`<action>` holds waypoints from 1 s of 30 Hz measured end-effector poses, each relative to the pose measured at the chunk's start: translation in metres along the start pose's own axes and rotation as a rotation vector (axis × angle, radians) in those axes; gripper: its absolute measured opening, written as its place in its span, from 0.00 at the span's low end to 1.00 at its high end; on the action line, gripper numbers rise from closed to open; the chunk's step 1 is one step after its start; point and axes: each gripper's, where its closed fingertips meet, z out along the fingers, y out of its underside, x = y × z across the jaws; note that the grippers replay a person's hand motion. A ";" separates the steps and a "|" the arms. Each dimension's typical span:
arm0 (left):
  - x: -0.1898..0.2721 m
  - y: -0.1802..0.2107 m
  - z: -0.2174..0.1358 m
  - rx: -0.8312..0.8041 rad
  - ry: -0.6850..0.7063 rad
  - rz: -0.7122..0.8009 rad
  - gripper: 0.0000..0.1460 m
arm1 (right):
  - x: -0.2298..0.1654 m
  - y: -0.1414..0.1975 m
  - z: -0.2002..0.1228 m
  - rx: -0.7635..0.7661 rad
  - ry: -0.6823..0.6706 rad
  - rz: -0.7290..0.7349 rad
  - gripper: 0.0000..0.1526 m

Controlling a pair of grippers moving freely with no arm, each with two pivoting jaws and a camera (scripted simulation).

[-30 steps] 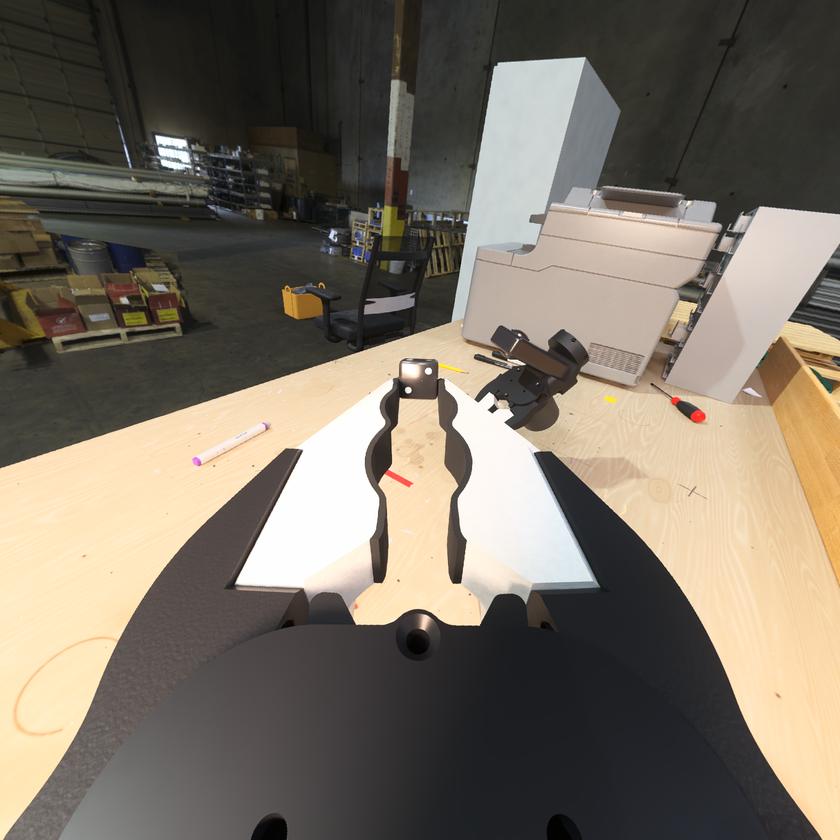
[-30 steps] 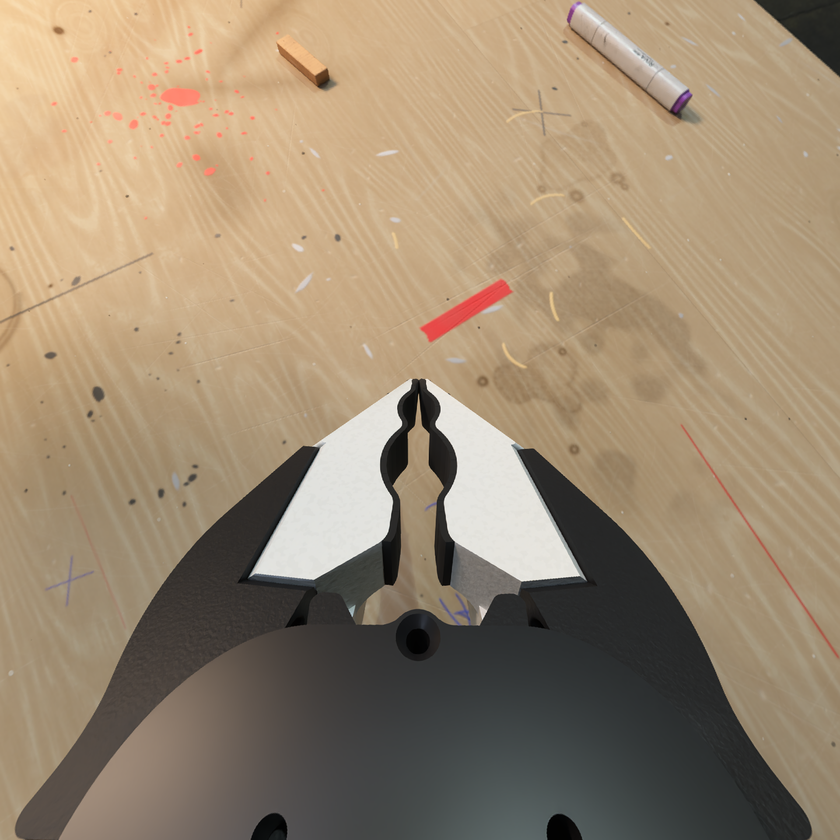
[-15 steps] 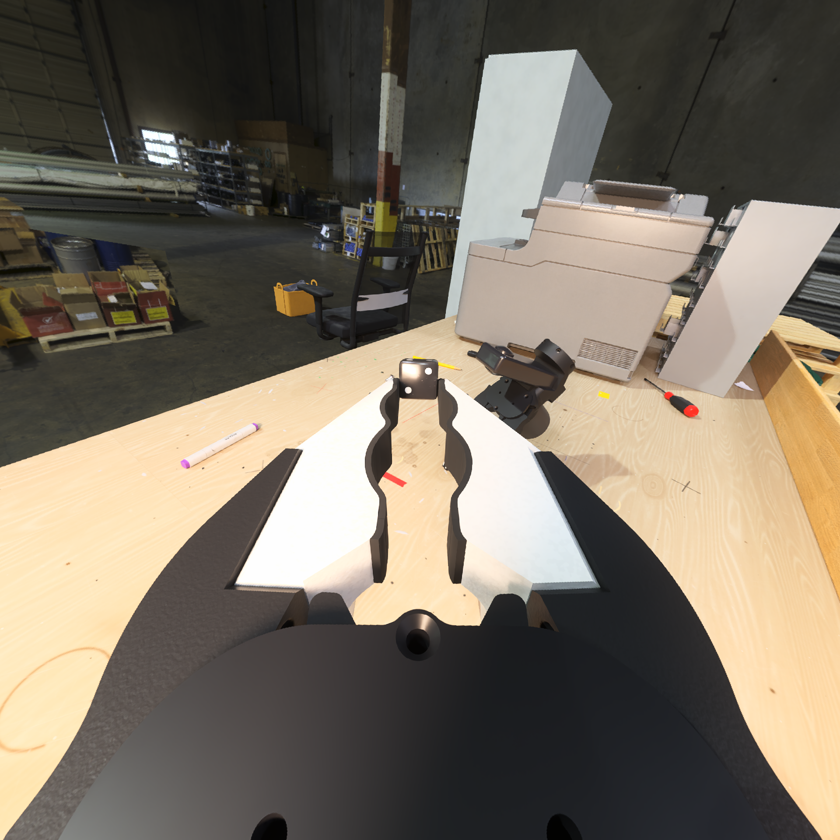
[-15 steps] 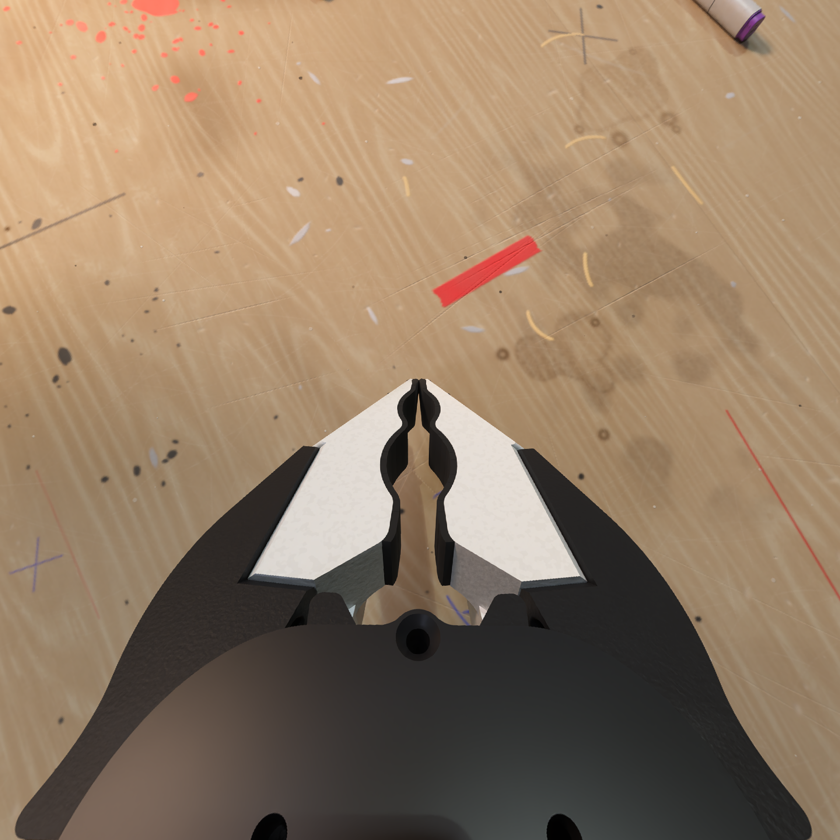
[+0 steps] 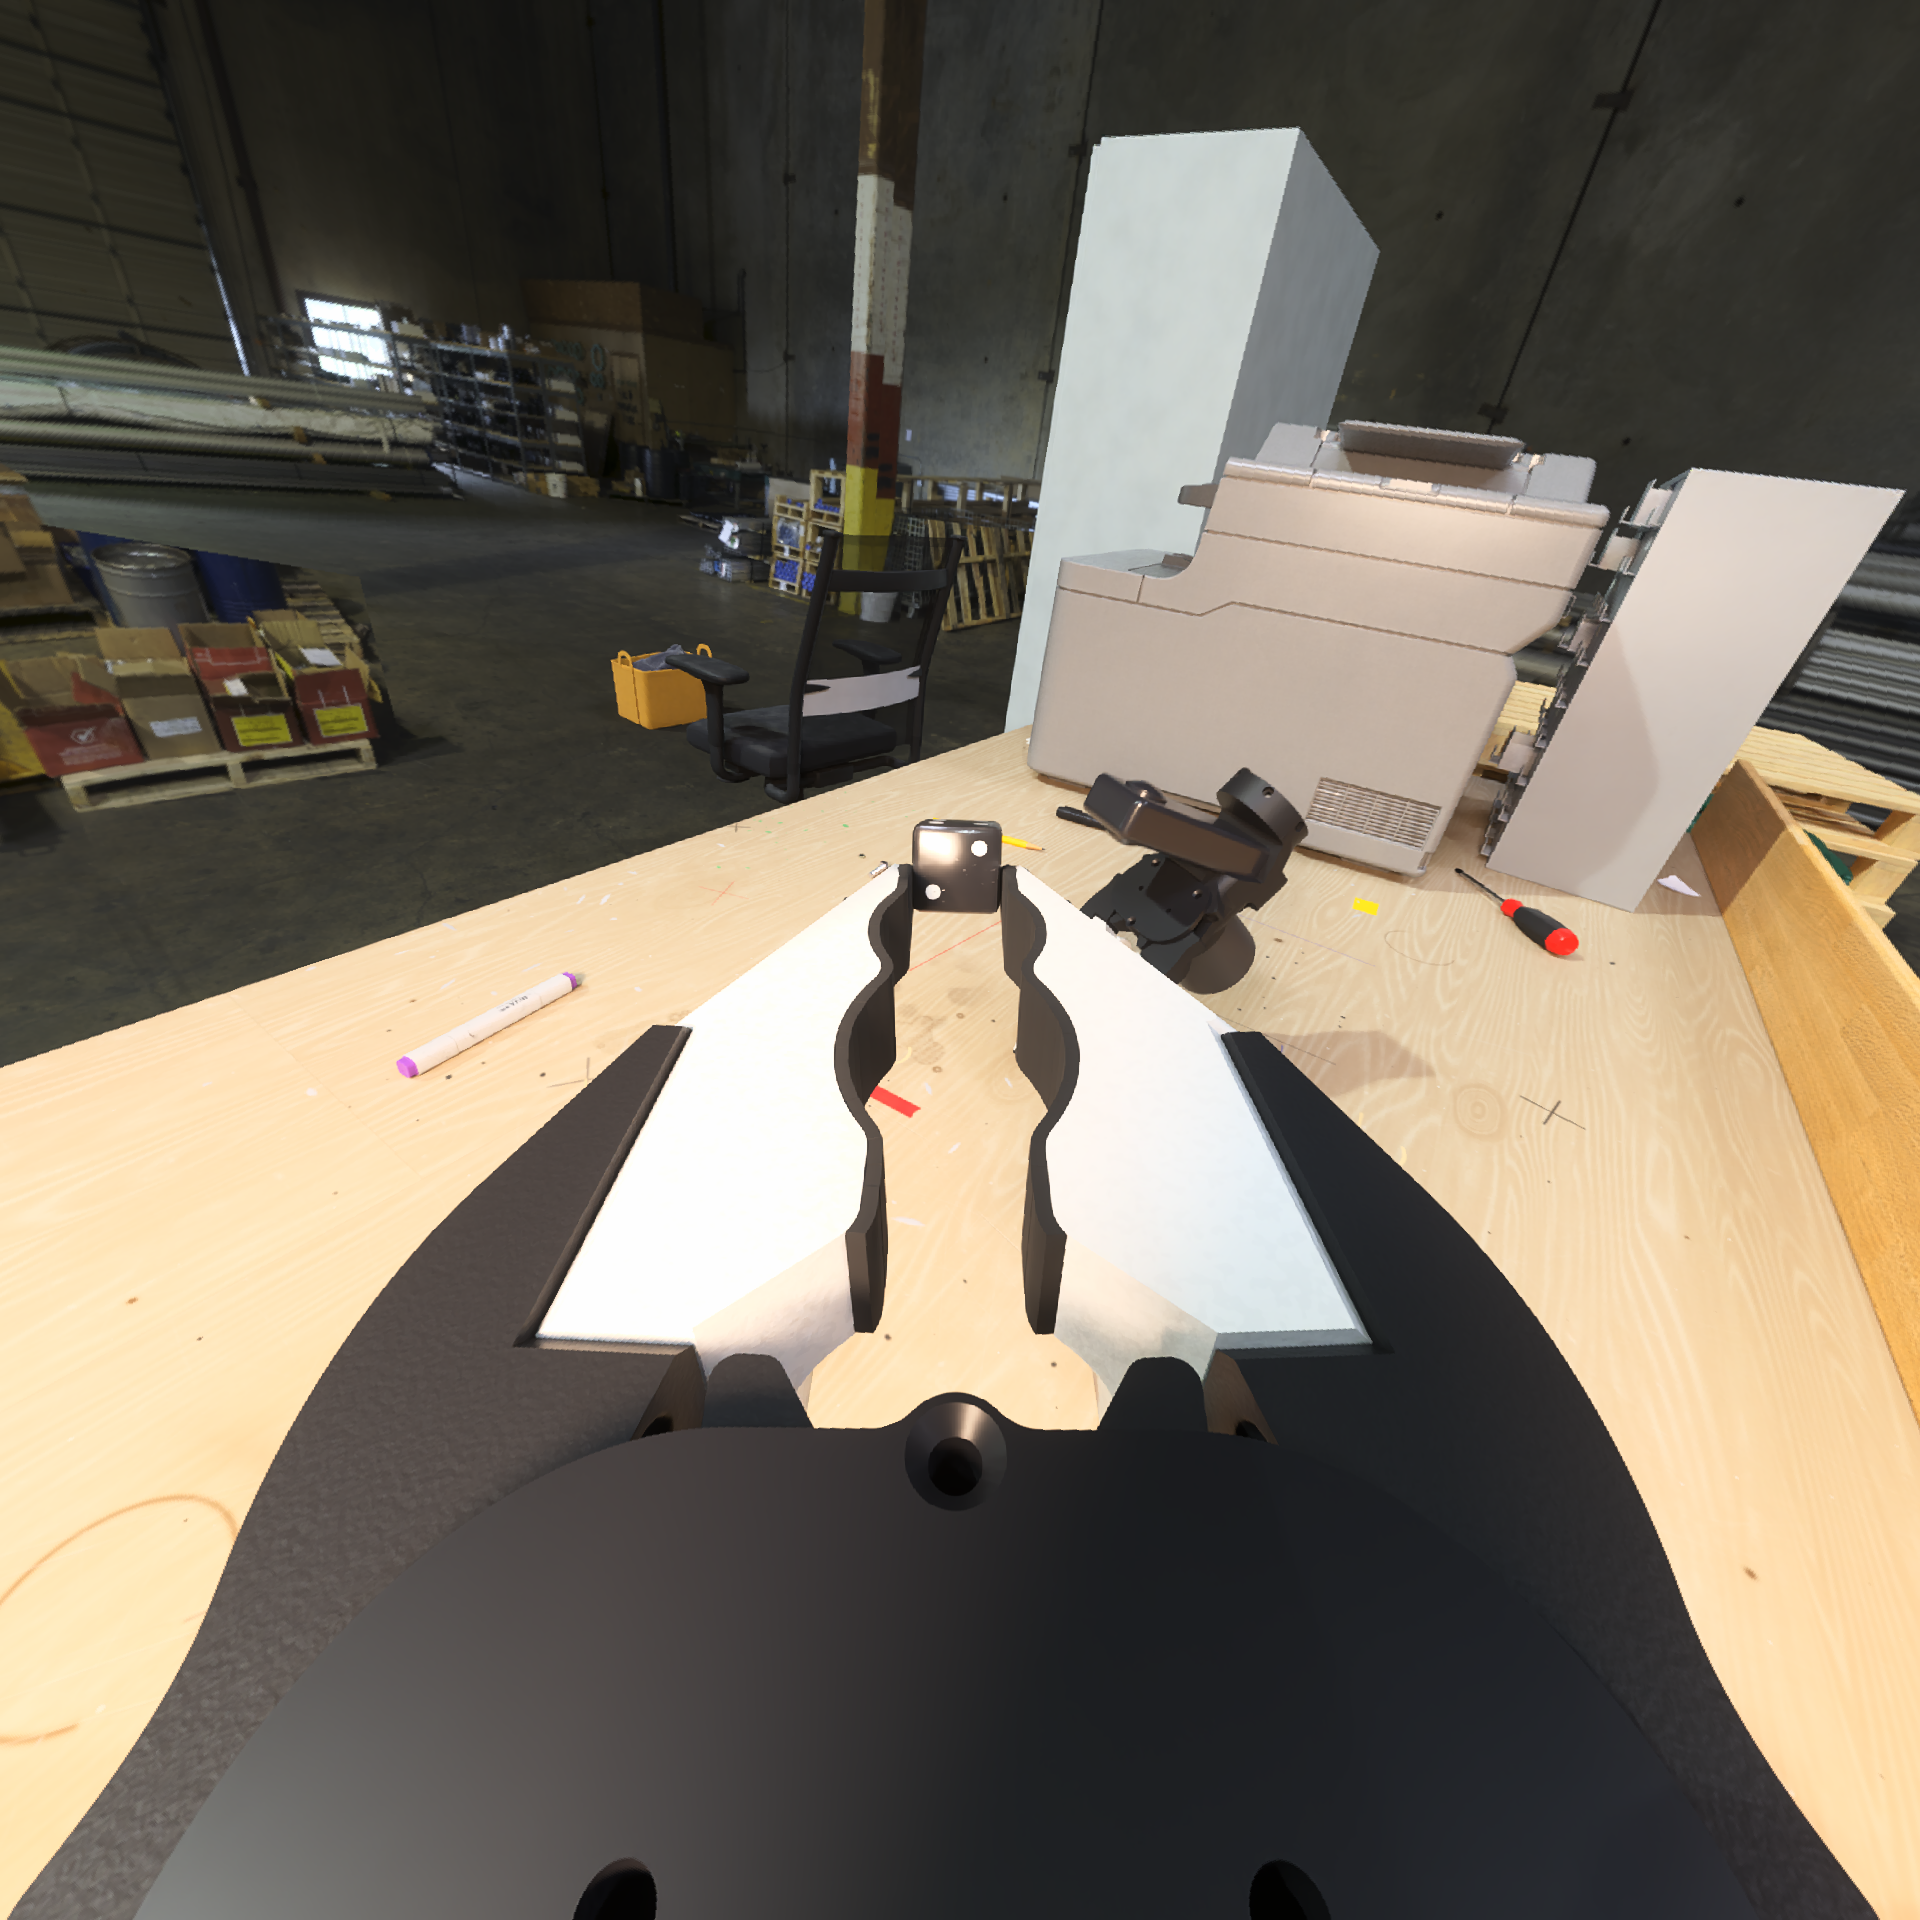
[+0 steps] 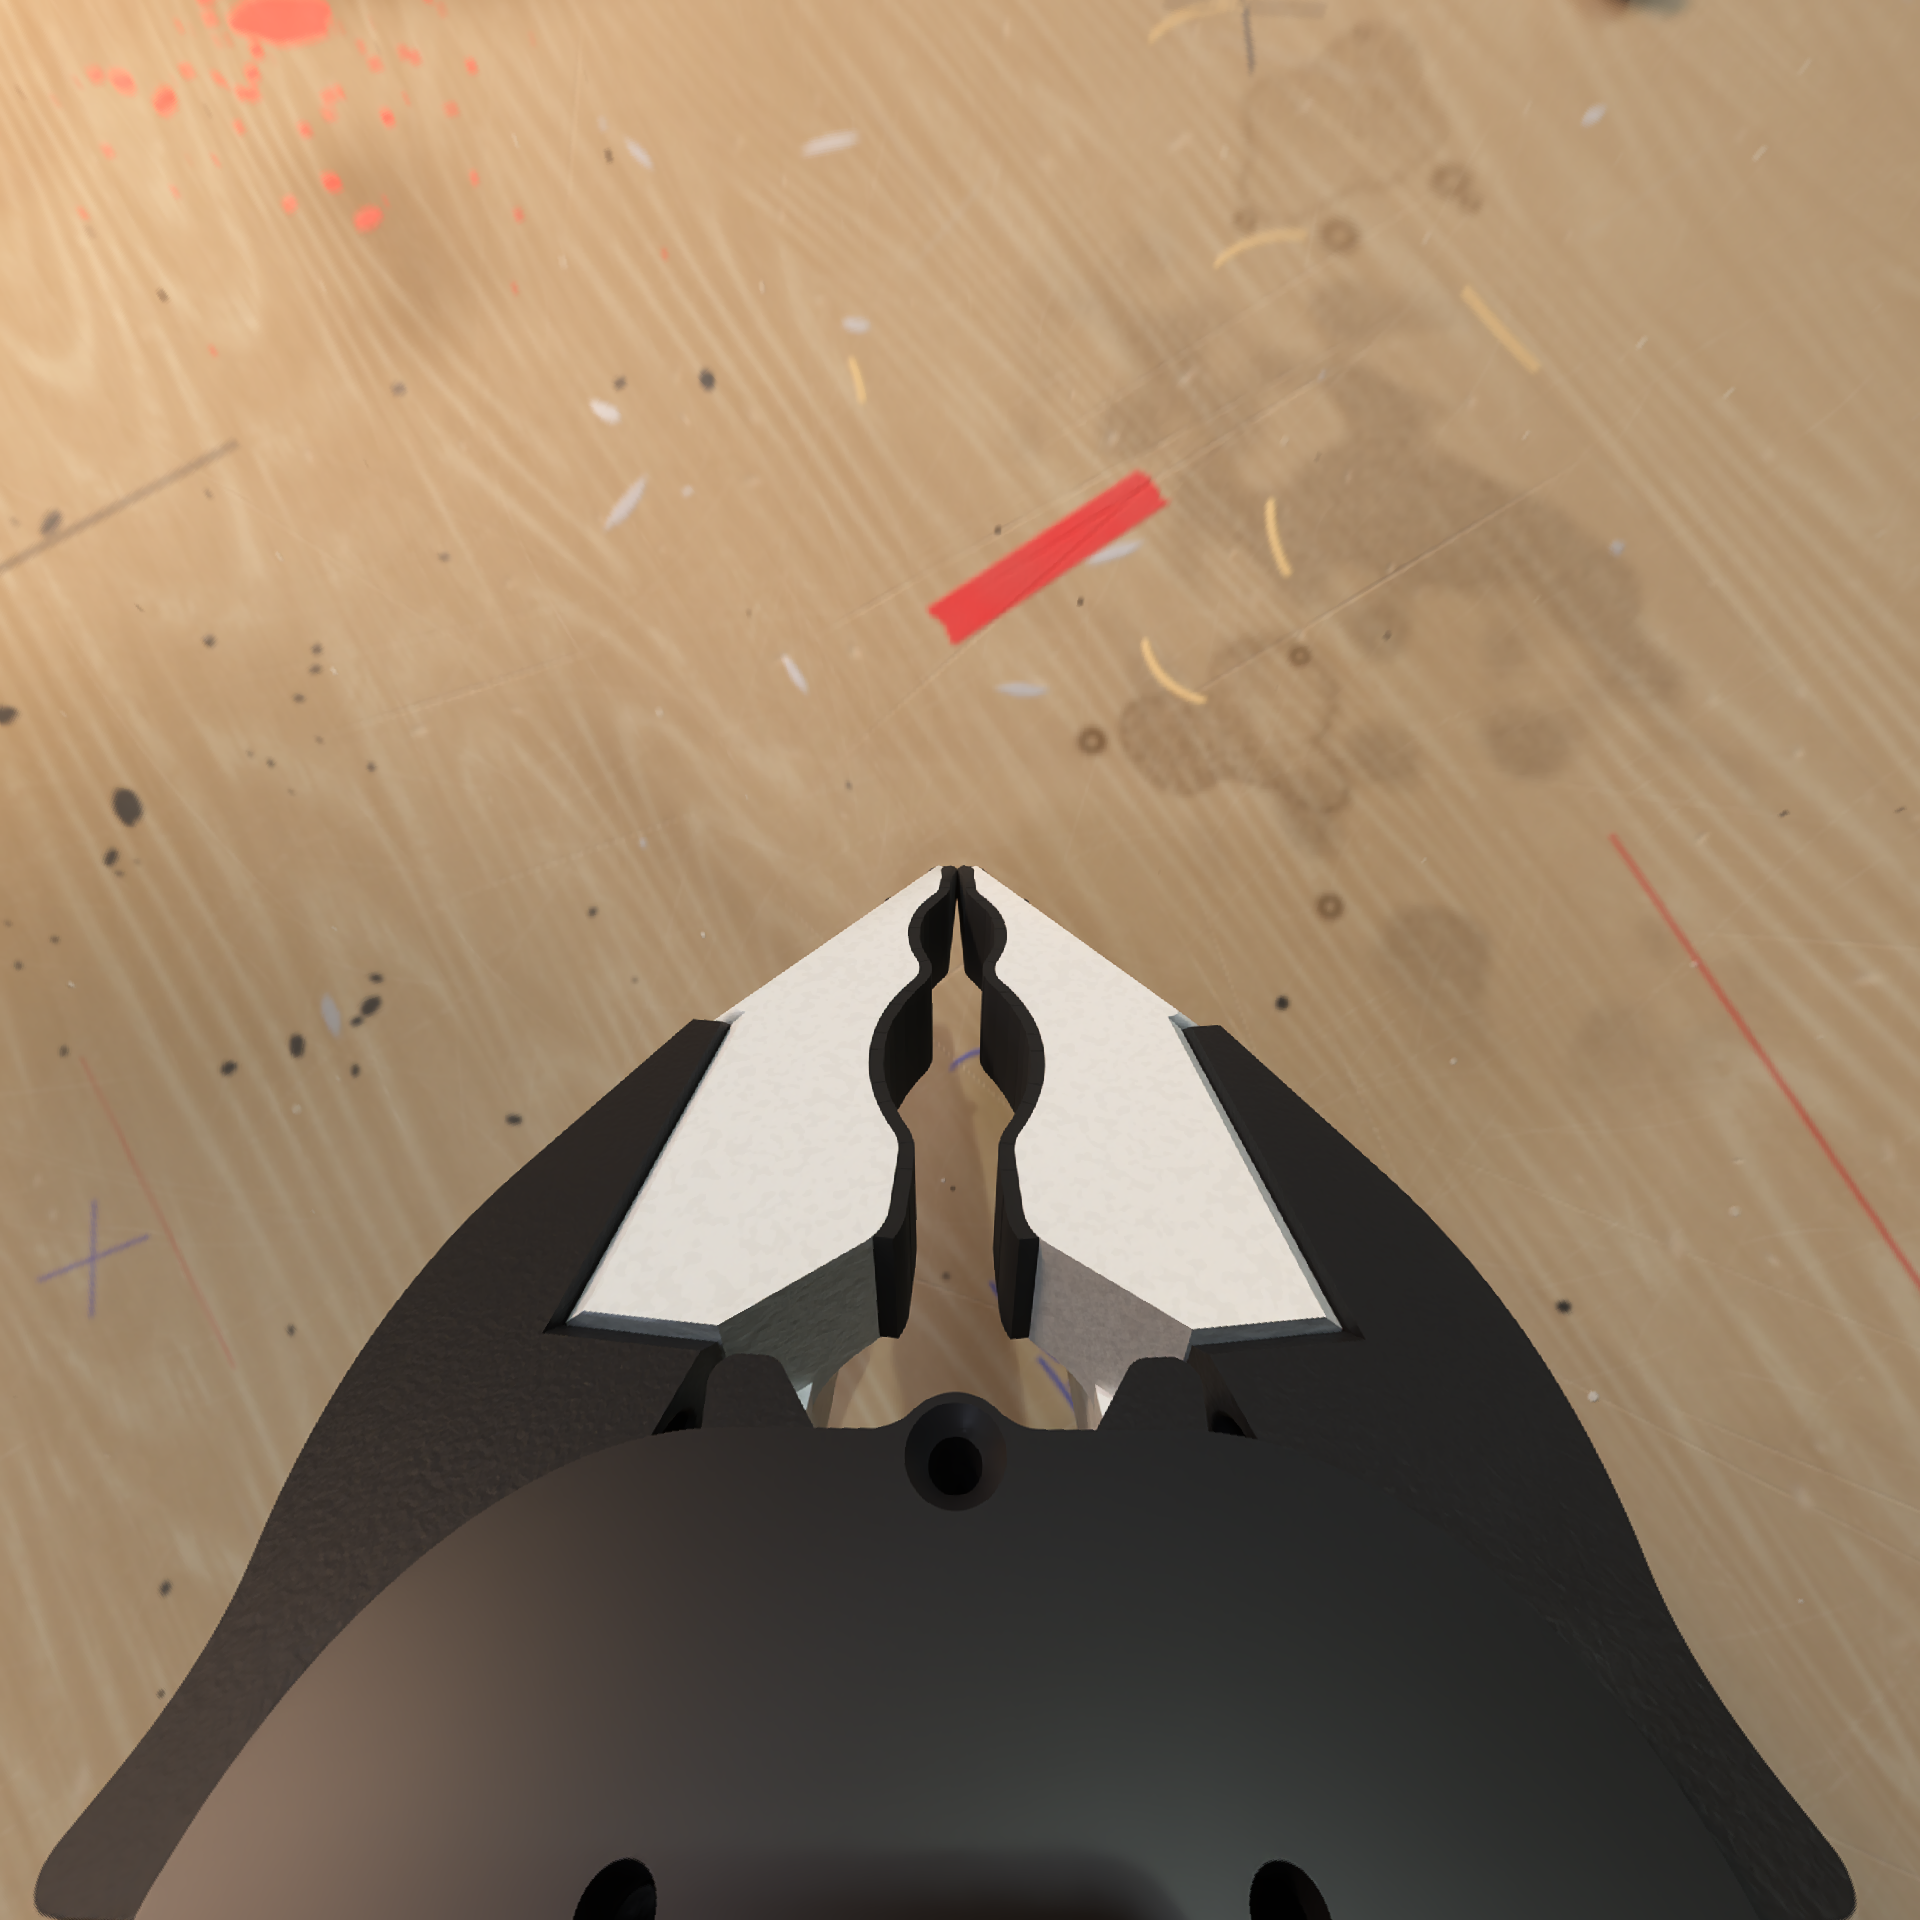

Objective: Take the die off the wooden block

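Observation:
My left gripper (image 5: 956, 883) is shut on a black die with white pips (image 5: 956, 865), held at the fingertips above the wooden table (image 5: 260, 1195). The right gripper shows farther off in the left wrist view (image 5: 1184, 873), to the right of the die, low over the table. In its own view my right gripper (image 6: 956, 871) is shut and empty, pointing down at the table (image 6: 520, 727) near a red tape strip (image 6: 1049, 554). The wooden block is not in view in either frame.
A white marker with purple caps (image 5: 486, 1023) lies to the left. A red-handled screwdriver (image 5: 1522, 914), a beige printer (image 5: 1309, 634) and white panels (image 5: 1704, 675) stand at the back right. A wooden rail (image 5: 1818, 997) runs along the right edge. An office chair (image 5: 831, 675) is beyond the table.
My left gripper has risen and tilted a little with the die in it. My right gripper has moved down towards the table; the wooden block and the marker have left its view.

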 end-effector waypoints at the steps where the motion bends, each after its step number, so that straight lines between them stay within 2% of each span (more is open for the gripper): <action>1: 0.001 0.000 0.000 0.000 0.001 0.001 0.11 | 0.000 0.005 0.003 -0.017 -0.004 0.001 0.00; 5: 0.001 0.002 0.001 -0.003 0.005 -0.004 0.11 | 0.002 0.006 0.001 -0.032 0.017 -0.014 0.00; 8: 0.001 0.002 0.001 -0.003 0.006 -0.006 0.11 | 0.007 -0.007 -0.015 0.042 0.052 -0.017 0.00; 11: 0.002 0.002 0.001 -0.004 0.008 -0.003 0.11 | 0.013 -0.005 -0.025 0.070 0.046 0.030 0.00; 15: 0.004 0.001 0.002 -0.004 0.013 0.000 0.11 | 0.014 0.006 -0.024 0.051 0.021 0.061 0.00; 30: 0.004 0.007 0.005 -0.018 0.024 -0.017 0.11 | 0.008 0.017 -0.012 -0.030 0.023 0.019 0.00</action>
